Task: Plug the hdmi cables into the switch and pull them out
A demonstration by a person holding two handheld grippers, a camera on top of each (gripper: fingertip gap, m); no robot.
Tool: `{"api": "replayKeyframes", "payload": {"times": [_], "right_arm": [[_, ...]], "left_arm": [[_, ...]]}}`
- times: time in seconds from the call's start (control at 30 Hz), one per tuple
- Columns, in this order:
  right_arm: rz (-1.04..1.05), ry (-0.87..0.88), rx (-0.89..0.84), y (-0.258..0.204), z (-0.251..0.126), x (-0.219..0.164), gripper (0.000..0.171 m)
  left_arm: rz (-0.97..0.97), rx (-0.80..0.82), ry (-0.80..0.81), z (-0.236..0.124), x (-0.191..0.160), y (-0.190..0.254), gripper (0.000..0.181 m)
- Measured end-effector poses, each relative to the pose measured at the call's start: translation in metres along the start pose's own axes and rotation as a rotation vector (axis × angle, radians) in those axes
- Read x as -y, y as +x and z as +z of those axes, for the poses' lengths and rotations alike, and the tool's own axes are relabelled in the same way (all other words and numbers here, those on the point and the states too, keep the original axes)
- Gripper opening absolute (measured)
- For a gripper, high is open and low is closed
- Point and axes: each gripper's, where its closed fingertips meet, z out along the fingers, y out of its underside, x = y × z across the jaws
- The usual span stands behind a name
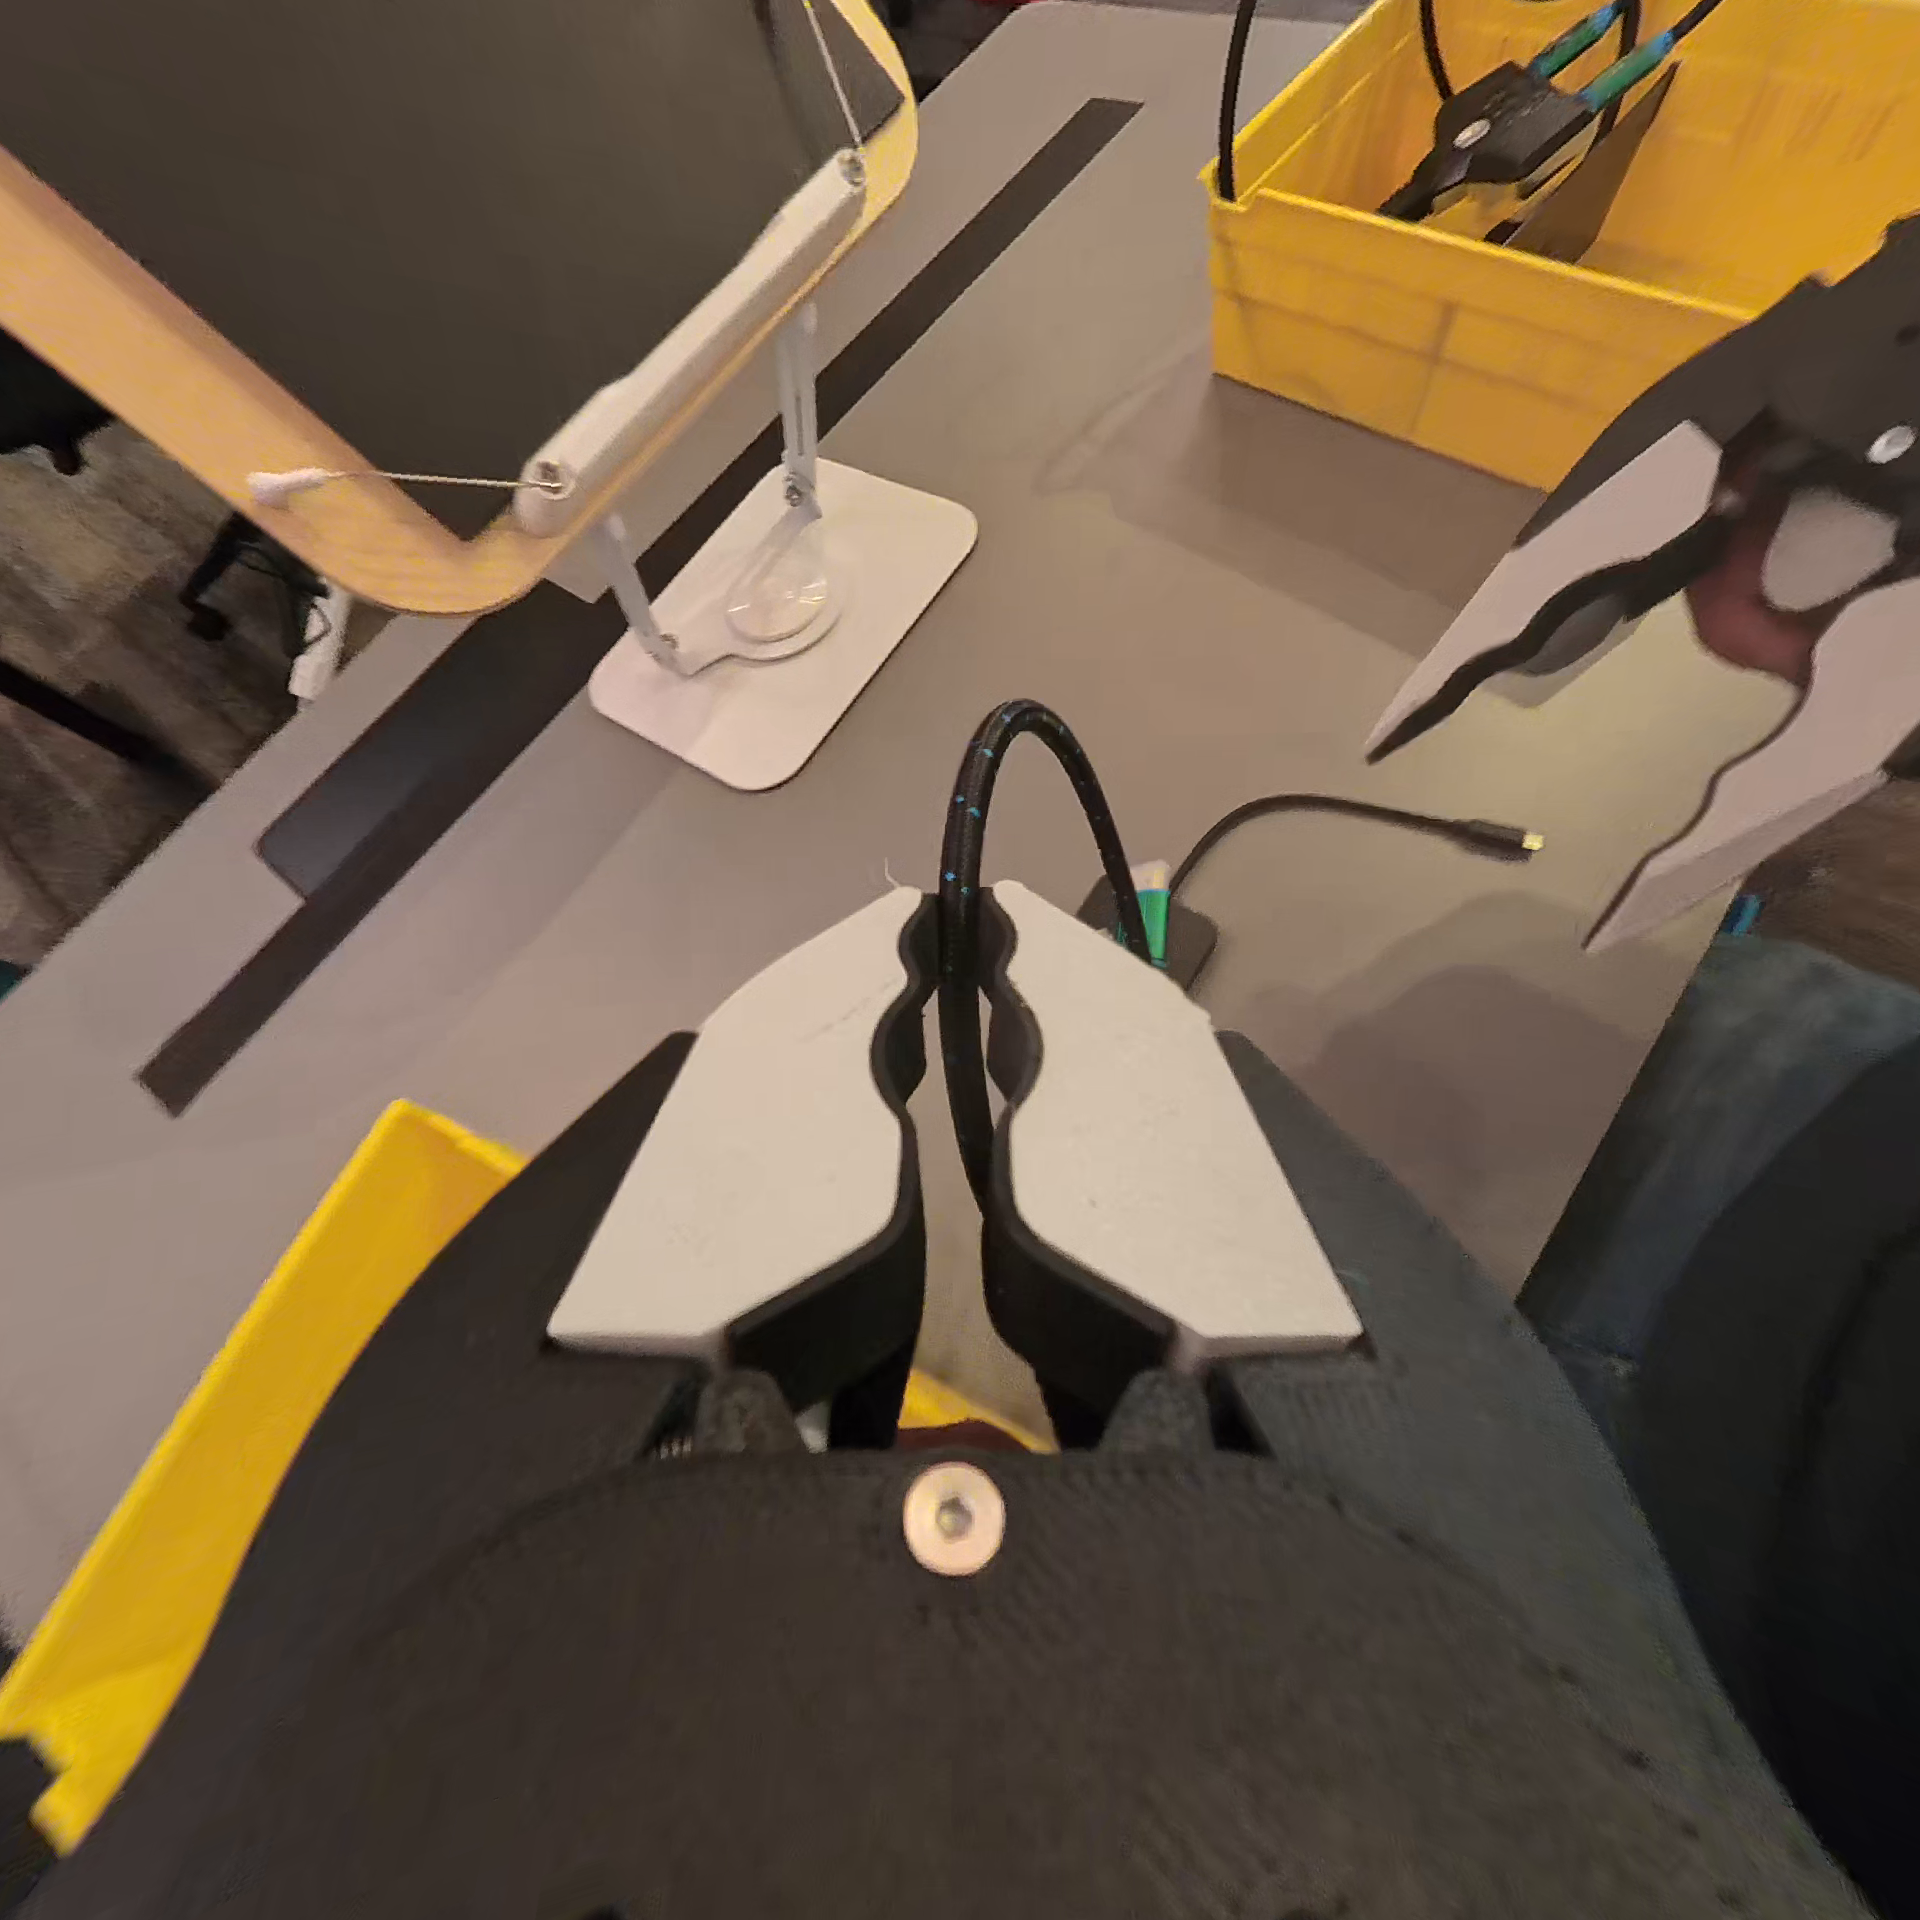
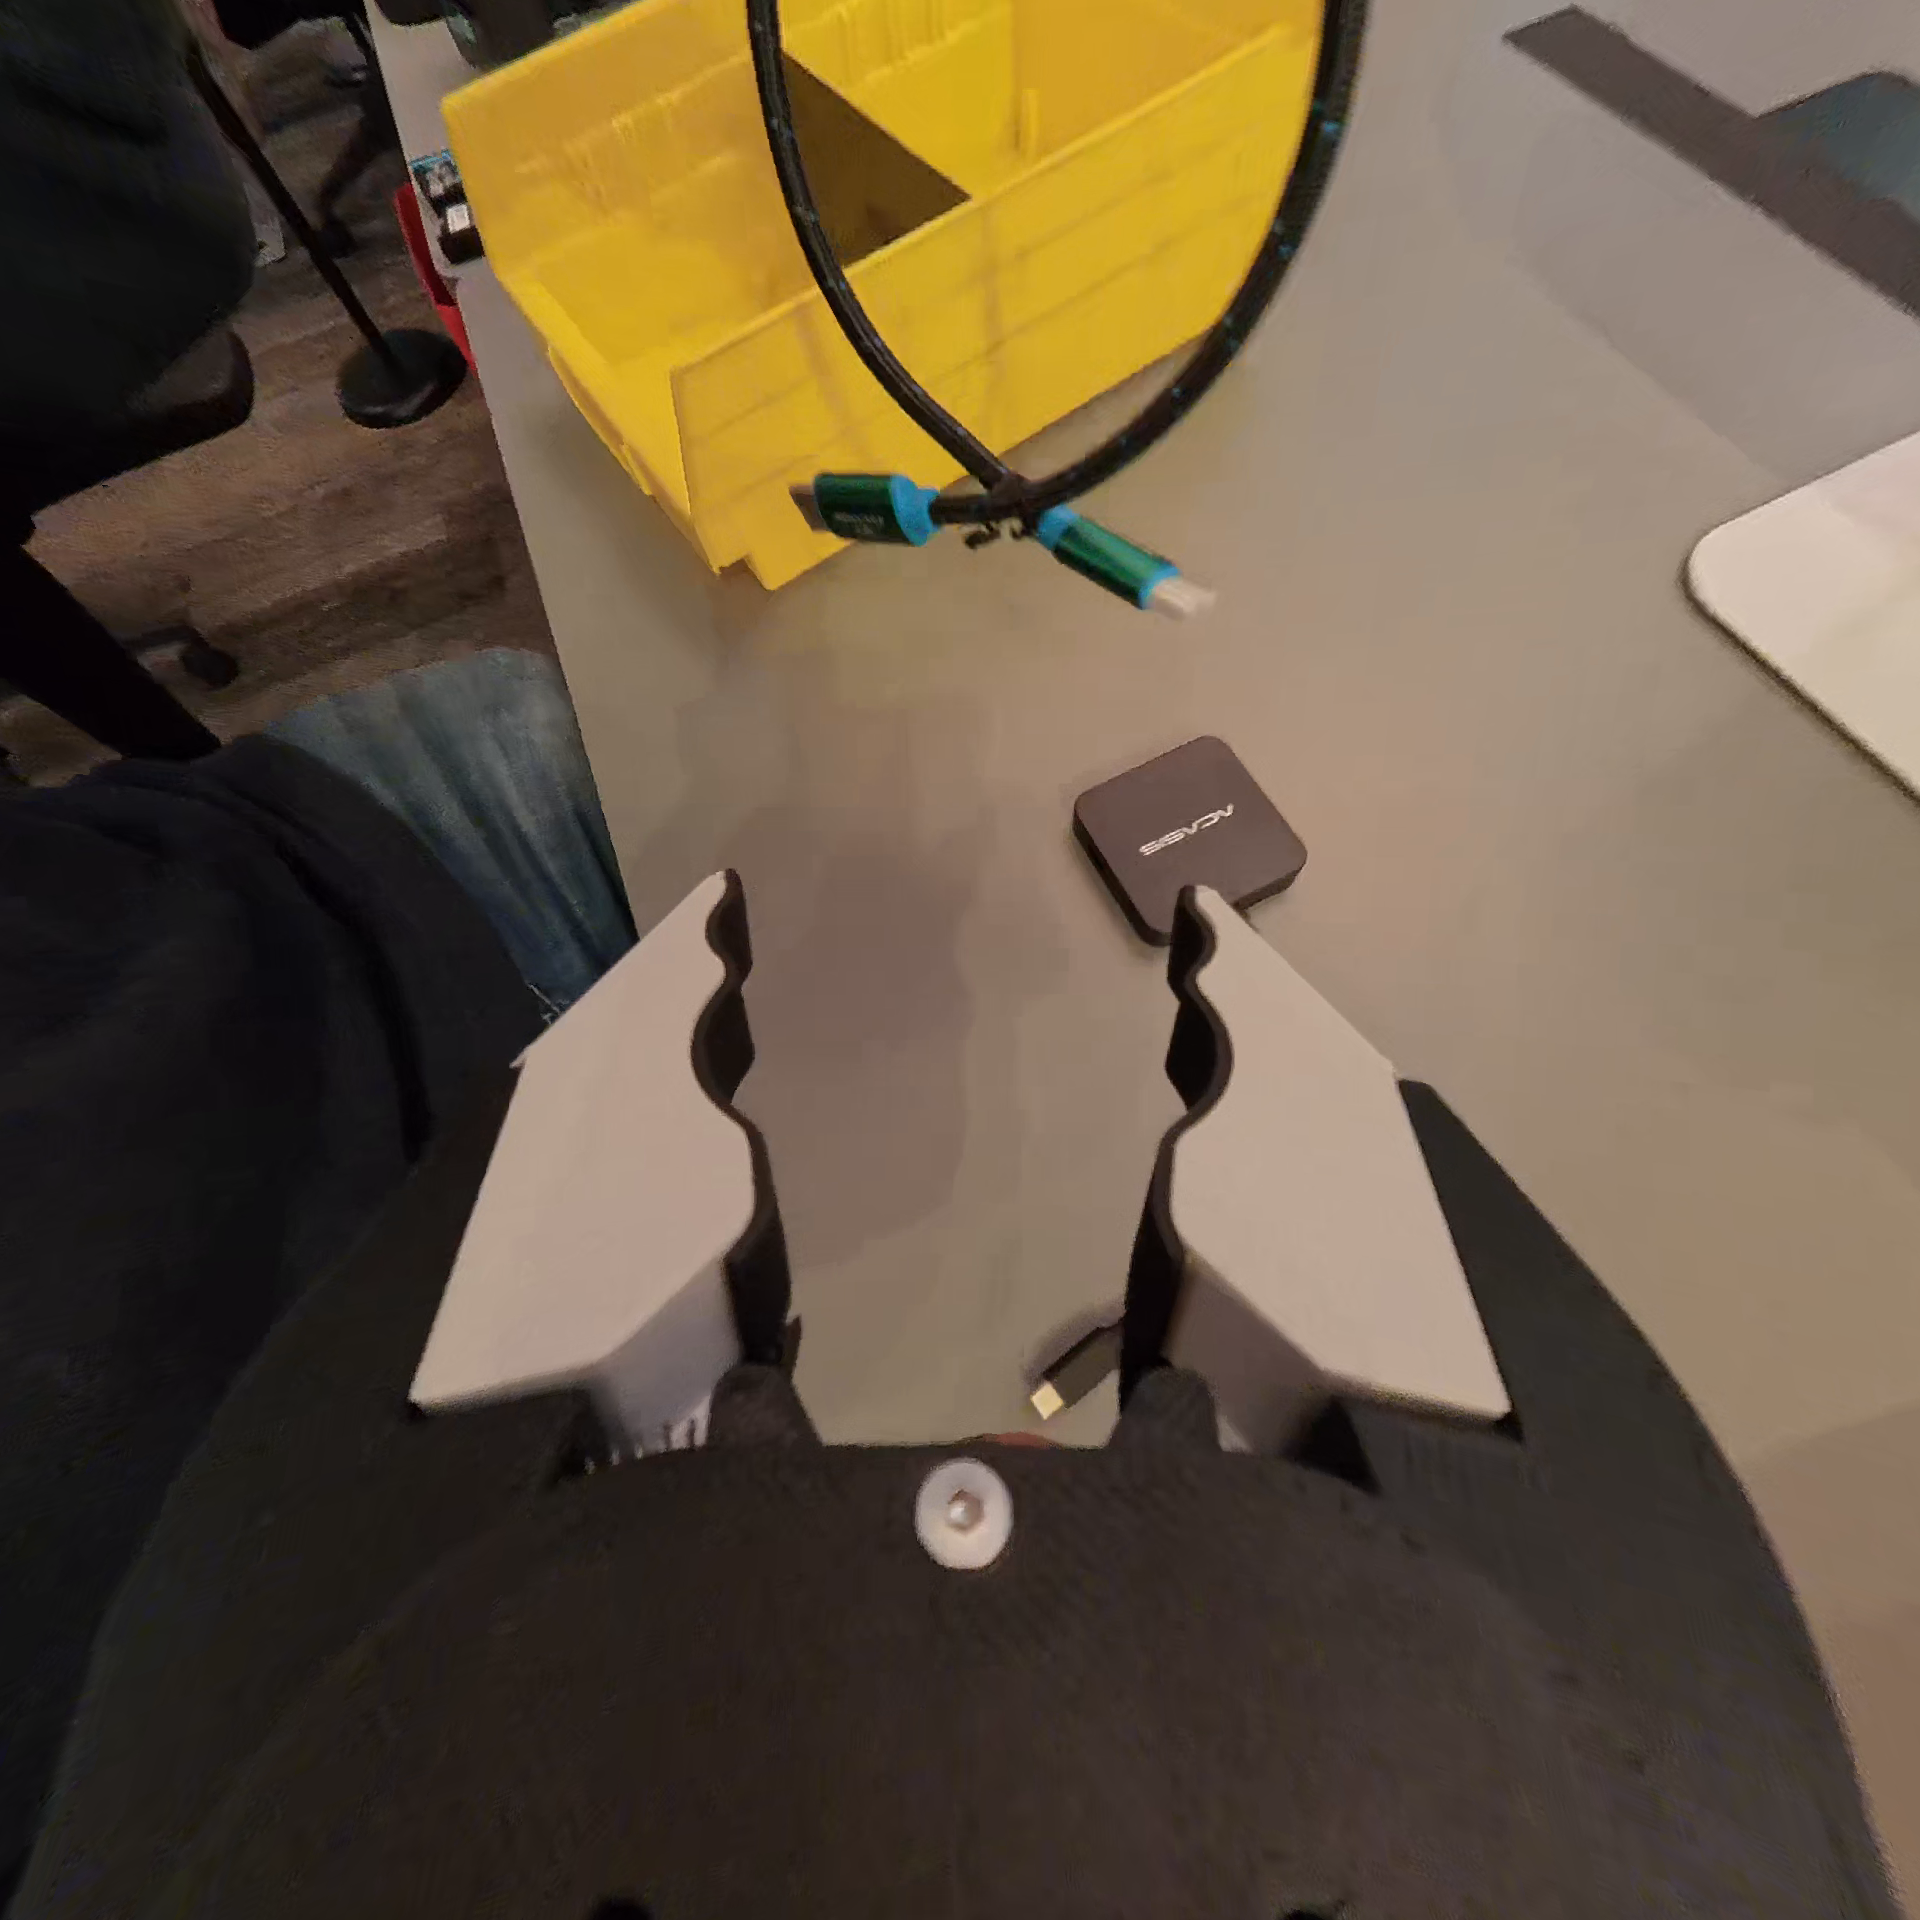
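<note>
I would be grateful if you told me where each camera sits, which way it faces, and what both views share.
Left wrist view: on the left gripper, facing along its fingers, shut on the braided cable, over the grey table; the open right gripper shows at right.
Right wrist view: on the right gripper, facing down at the black switch and the hanging cable's green plugs; a dark sleeve shows at left.
Shared: cable, switch, table, white base plate.

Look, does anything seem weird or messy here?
Nothing is broken or spilled. One odd thing: the left tongs pinch the black braided cable mid-length, so it dangles in a loop with both green plugs hanging free, not in the black switch. The right tongs are open and empty.
</note>
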Motion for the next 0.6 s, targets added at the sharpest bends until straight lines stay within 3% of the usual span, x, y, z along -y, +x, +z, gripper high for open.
{"api": "replayKeyframes", "payload": {"times": [0.37, 0.6], "right_arm": [[0.01, -0.055, 0.047, 0.0, 0.033, -0.013, 0.083], [-0.05, -0.219, -0.047, 0.05, 0.051, -0.041, 0.09]], "left_arm": [[-0.156, -0.097, 0.091, 0.031, -0.001, 0.018, 0.006], [-0.166, 0.002, -0.006, 0.038, -0.027, -0.004, 0.006]]}}
